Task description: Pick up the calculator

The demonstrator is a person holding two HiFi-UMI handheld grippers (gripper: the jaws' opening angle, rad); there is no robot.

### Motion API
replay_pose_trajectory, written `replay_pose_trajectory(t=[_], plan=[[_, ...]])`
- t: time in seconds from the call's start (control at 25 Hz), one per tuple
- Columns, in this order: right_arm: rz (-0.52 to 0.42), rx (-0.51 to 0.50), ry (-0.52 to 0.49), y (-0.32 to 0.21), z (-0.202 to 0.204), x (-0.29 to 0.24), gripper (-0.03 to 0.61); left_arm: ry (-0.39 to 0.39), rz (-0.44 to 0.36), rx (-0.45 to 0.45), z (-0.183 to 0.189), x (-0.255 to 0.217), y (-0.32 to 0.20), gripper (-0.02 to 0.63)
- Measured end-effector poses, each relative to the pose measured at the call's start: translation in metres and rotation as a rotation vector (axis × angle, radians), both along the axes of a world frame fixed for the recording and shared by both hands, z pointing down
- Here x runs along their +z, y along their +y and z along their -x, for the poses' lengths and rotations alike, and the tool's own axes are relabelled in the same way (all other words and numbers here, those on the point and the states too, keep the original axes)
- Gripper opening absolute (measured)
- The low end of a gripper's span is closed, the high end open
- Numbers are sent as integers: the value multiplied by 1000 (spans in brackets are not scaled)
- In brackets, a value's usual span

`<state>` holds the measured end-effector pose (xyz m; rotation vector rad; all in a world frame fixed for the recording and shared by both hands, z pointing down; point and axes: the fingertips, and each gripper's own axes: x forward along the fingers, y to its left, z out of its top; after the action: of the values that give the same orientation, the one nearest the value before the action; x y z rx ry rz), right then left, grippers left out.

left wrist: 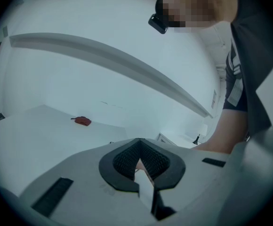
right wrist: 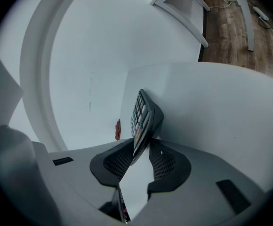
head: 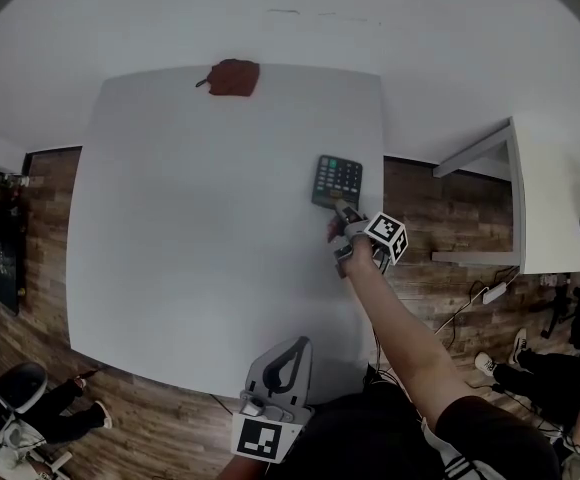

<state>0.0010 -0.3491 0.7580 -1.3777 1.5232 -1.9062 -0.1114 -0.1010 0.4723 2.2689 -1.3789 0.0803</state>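
A dark calculator (head: 338, 180) with rows of keys lies near the right edge of the white table (head: 190, 228). My right gripper (head: 339, 214) is shut on its near end. In the right gripper view the calculator (right wrist: 144, 116) stands edge-on between the two black pads (right wrist: 114, 163), its far end tilted a little off the tabletop. My left gripper (head: 295, 344) hangs low by the table's near edge, far from the calculator. Its fingertips meet with nothing between them, and in its own view the left gripper (left wrist: 139, 142) points across the table.
A small red object (head: 233, 76) lies at the table's far edge, also seen as a red object (left wrist: 83, 121) in the left gripper view. A white desk (head: 545, 198) stands to the right over wooden floor (head: 440, 218). Shoes (head: 15, 408) are on the floor at lower left.
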Motion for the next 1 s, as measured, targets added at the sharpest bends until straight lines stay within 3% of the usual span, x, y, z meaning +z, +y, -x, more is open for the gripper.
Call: replay_pose_trajectory(t=[0.4,1.0], plan=[[36,44,-86,4,0,8,52,-8,9,-16,-1,1,1,5],[-70,-182,-75,28,10,-33,46,-19,-35,-8,-16,-13,5,6]])
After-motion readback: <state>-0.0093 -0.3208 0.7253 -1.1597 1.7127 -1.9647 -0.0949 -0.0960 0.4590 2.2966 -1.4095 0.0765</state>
